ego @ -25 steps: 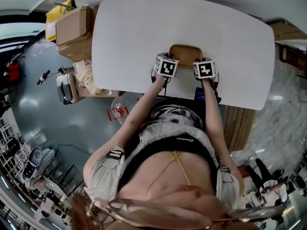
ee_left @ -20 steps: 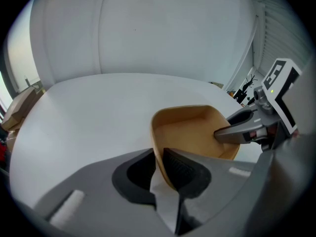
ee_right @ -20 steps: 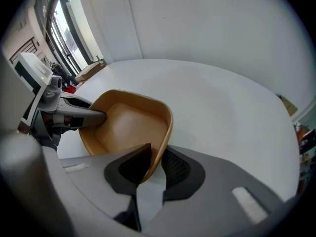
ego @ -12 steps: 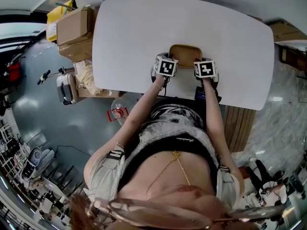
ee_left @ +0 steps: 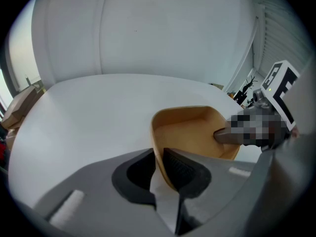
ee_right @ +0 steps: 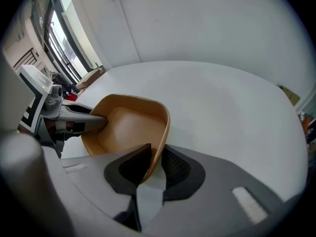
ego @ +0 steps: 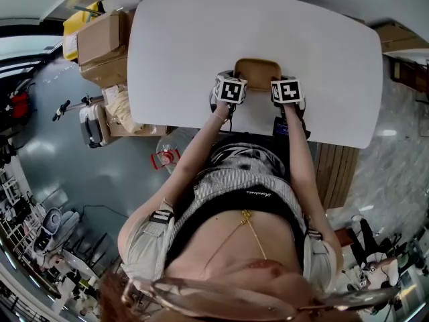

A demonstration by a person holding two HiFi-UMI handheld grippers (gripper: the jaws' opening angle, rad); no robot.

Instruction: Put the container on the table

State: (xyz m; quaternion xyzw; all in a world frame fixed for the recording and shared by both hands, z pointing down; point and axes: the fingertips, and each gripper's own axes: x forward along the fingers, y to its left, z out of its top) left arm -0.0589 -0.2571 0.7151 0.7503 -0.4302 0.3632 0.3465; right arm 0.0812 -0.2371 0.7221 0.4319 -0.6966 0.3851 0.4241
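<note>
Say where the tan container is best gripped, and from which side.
Grip the container by its thin upright rim, one finger inside and one outside, coming from the near side at the two corners. The walls are thin enough to pinch, and the open top leaves room inside. The left gripper and right gripper hold it that way now.

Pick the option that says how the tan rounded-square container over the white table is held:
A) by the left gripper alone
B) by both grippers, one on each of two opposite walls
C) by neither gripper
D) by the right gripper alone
B: the left gripper has its jaws closed on one wall of the tan rounded-square container, and the right gripper pinches the opposite wall.
</note>
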